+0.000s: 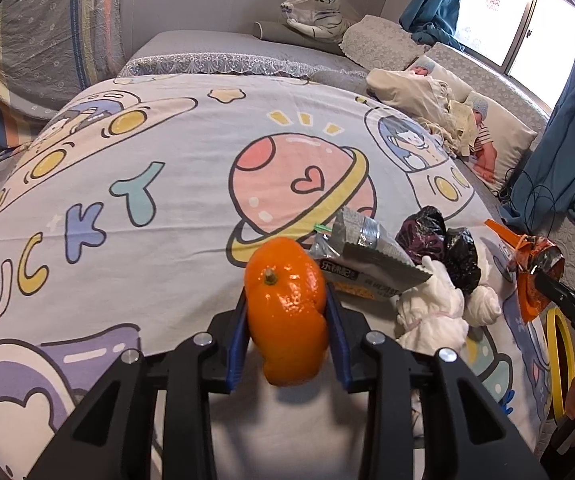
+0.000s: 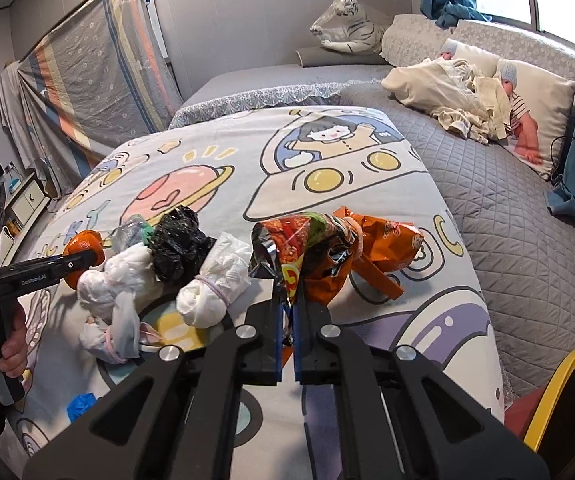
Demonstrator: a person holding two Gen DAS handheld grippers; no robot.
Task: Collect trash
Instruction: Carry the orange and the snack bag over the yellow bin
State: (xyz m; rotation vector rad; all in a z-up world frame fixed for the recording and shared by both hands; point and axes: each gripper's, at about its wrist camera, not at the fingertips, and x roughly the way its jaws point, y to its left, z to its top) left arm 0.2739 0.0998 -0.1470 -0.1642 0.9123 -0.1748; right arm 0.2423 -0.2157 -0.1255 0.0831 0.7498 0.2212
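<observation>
Black linkage arms are filling the bottom of both wrist views, and between the blue pads of the left gripper [image 1: 287, 320] an orange peel [image 1: 287, 316], stem nub showing, is sitting pinched on both sides. It is reading as a hollow shell rather than whole fruit, so I judge it could buckle or slide out if the squeeze is relaxing or the hand is swinging fast.

Moving rightward across the cartoon bedspread [image 1: 147, 184], the rest of the trash is lying in a loose heap: a grey foil snack wrapper [image 1: 361, 256] just behind the peel, a crumpled black plastic bag [image 1: 447, 240], and two knotted white tissue bundles [image 2: 127, 280] touching one another.

Further right, the right gripper [image 2: 286, 320] is pressing its pads together on the torn edge of an orange snack bag [image 2: 327, 252], whose bulk is hanging forward beyond the fingertips. That grip is only catching a thin flap, so the slick film may be slipping free or tearing as the bag's weight is pulling on it.

At the far right edge a yellow-rimmed bin [image 2: 555, 380] is standing beside the bed. Both loads are needing to travel there; a drop short of the rim would be scattering them onto the floor.
</observation>
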